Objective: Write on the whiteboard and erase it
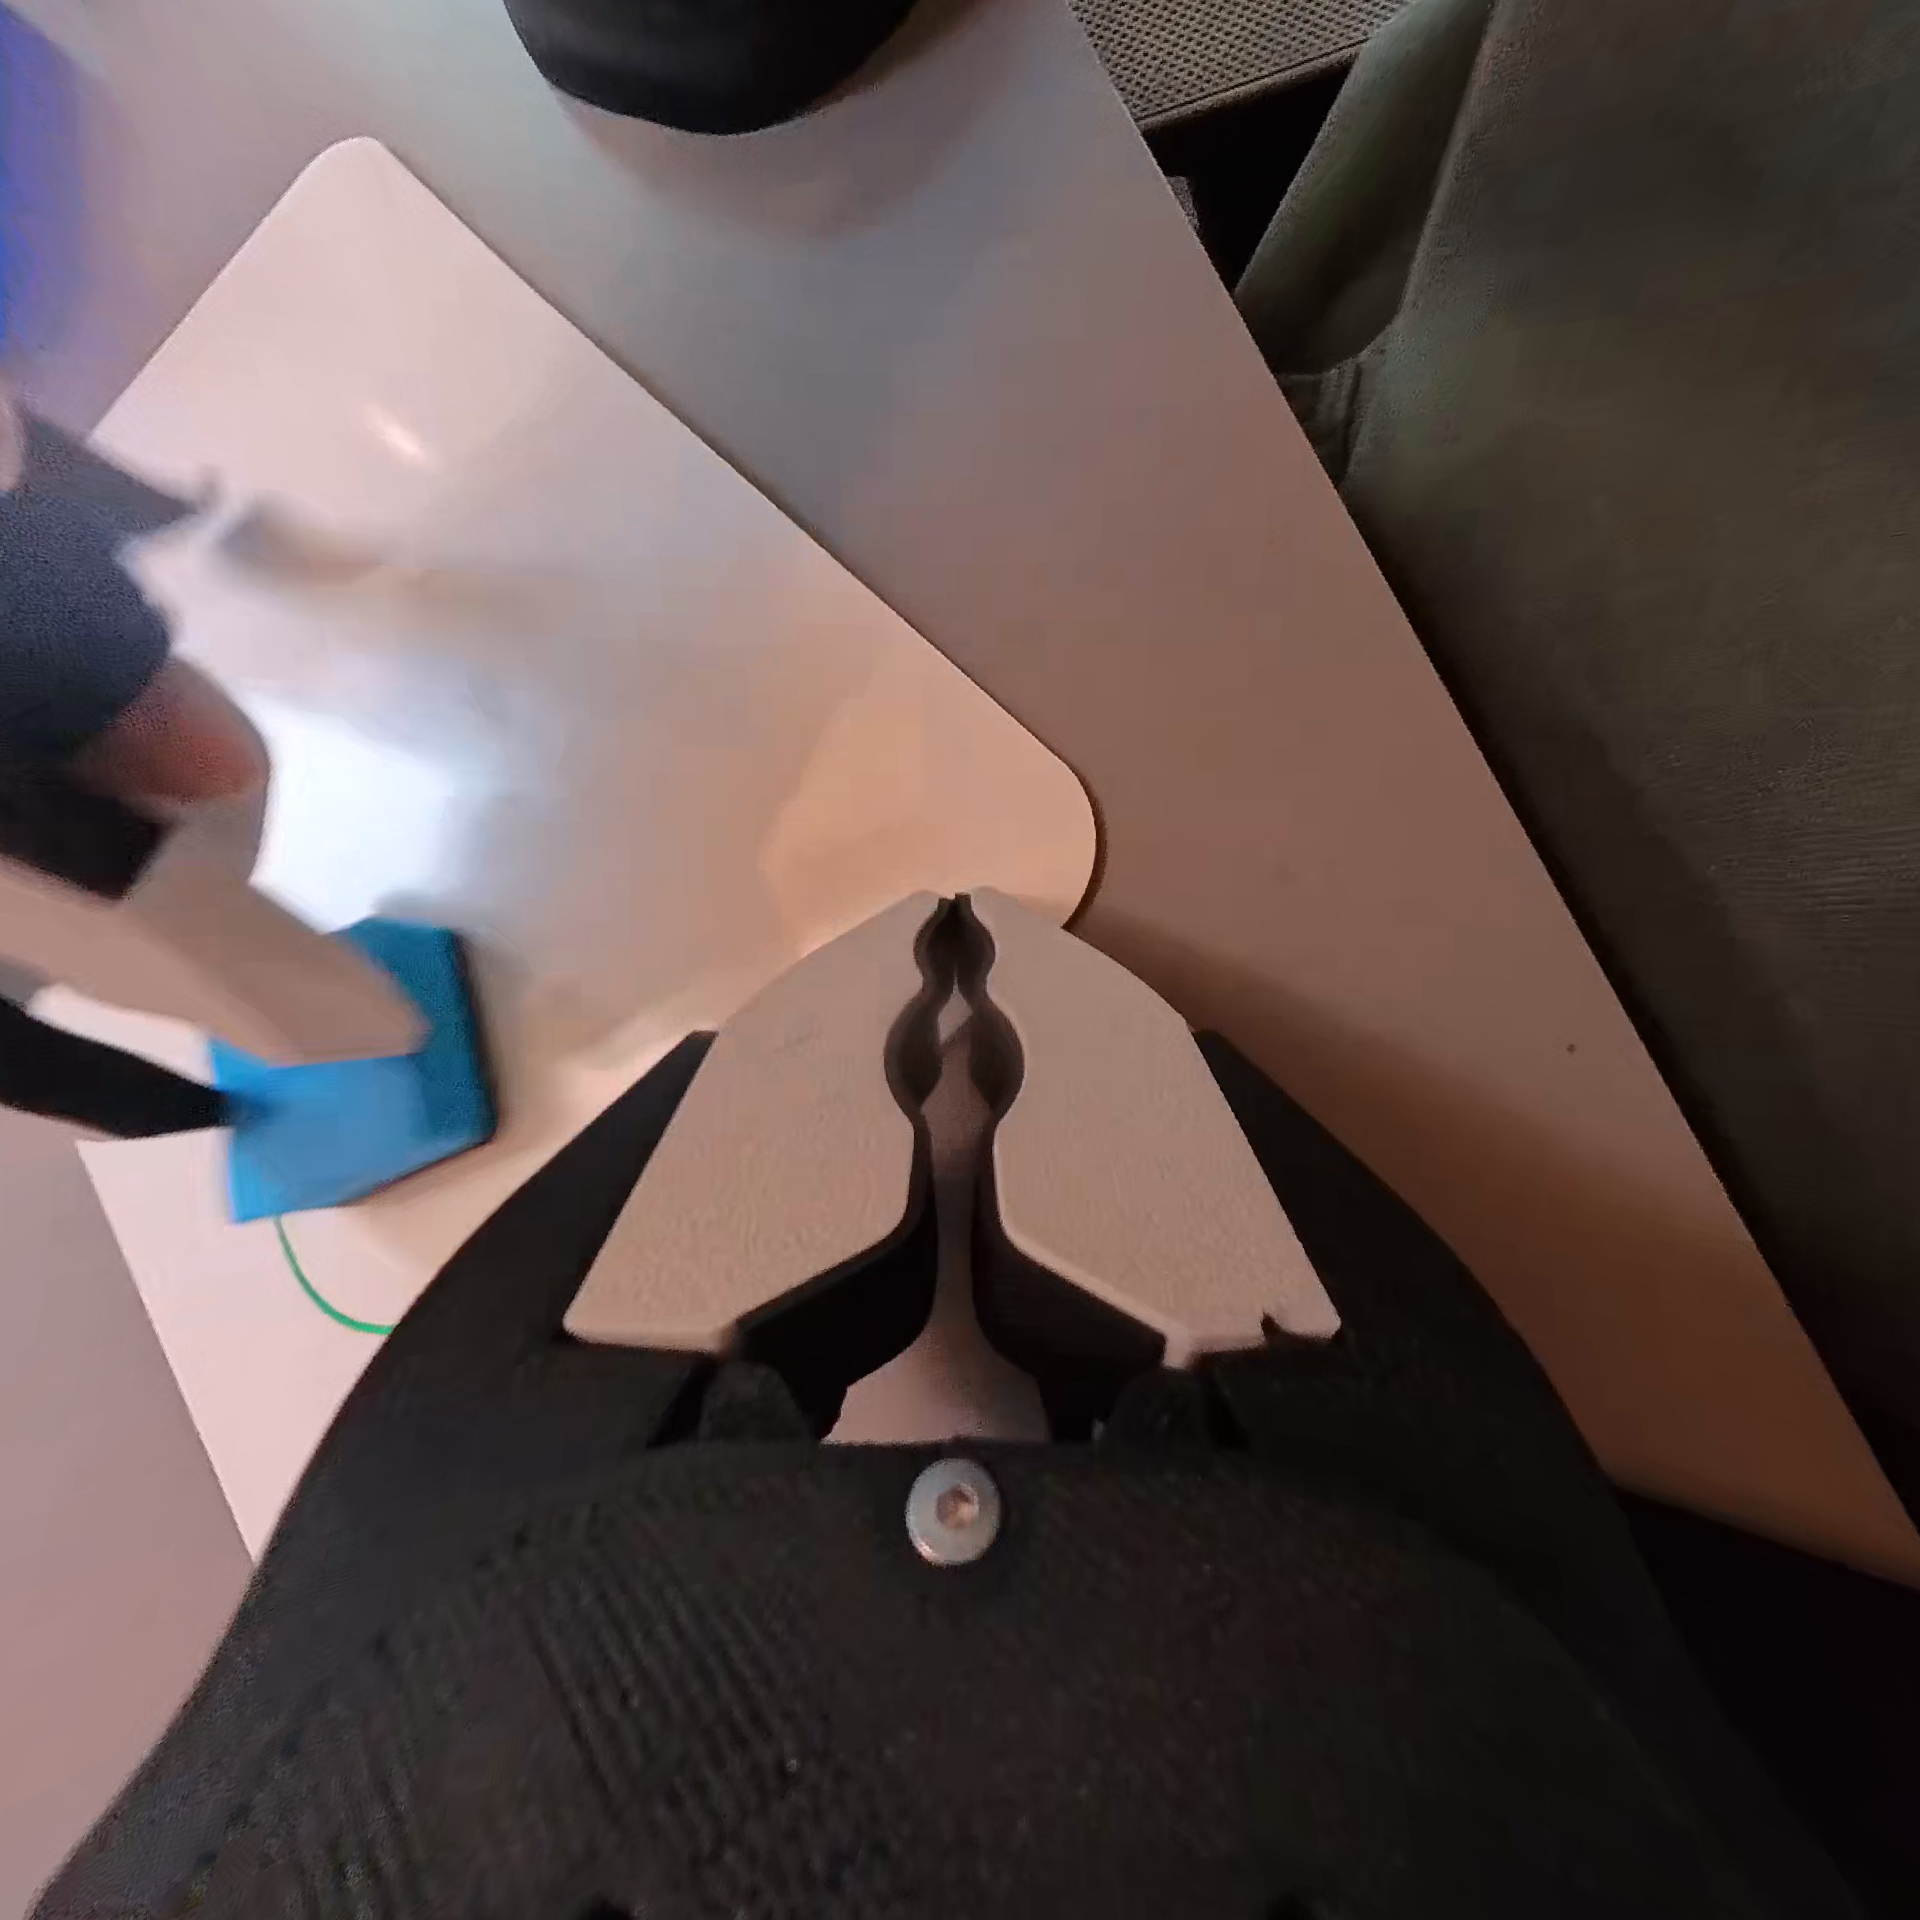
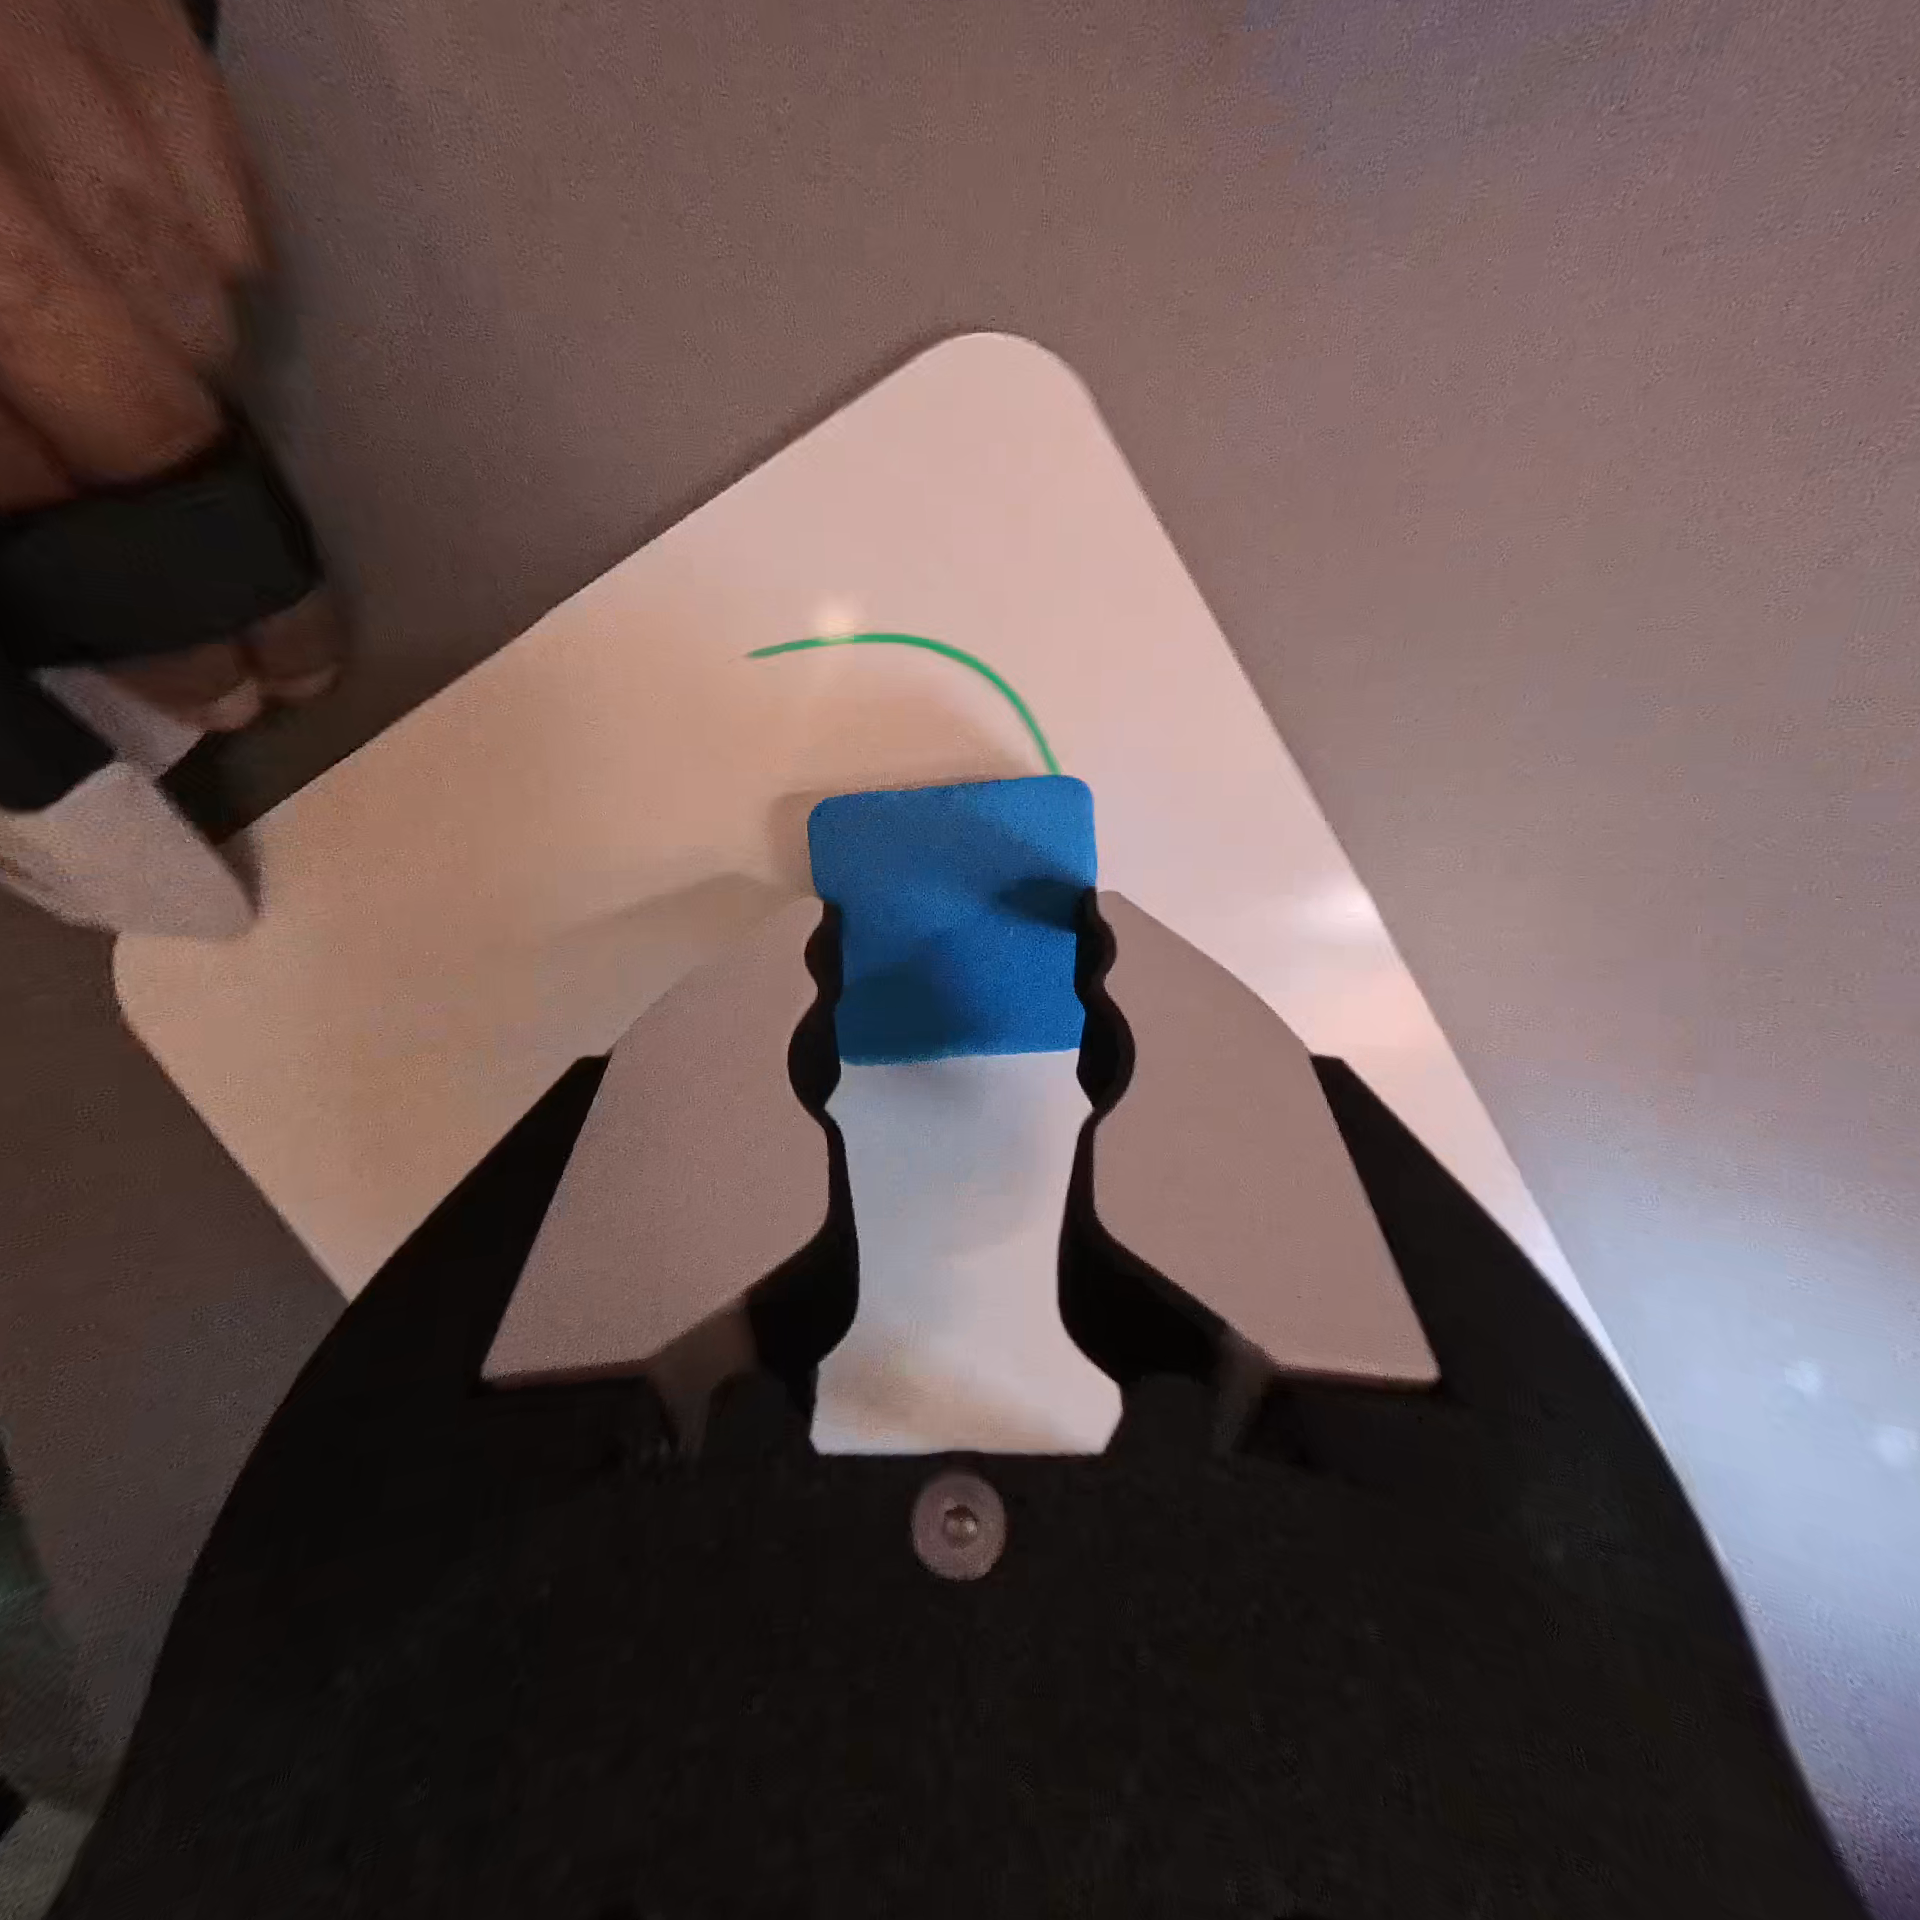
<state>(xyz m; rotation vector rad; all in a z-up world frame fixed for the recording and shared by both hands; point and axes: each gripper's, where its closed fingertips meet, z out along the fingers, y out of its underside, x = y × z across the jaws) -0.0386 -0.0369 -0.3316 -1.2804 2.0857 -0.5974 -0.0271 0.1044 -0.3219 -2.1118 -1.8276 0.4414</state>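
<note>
A white whiteboard (image 1: 582, 582) with rounded corners lies flat on the grey table; it also shows in the right wrist view (image 2: 582, 831). My right gripper (image 2: 954, 914) is shut on a blue eraser (image 2: 951, 914) and presses it on the board, next to a curved green marker line (image 2: 935, 660). In the left wrist view the eraser (image 1: 364, 1101) and the right gripper (image 1: 260, 1029) are blurred at the left, with a bit of green line (image 1: 322, 1294) below. My left gripper (image 1: 961, 909) is shut and empty, its tips at the board's near corner.
The grey table (image 1: 1195, 727) ends at the right, where a dark green fabric seat (image 1: 1610, 520) stands. A black round object (image 1: 707, 52) sits at the table's far side. A hand holding the left gripper (image 2: 135, 644) shows at the left.
</note>
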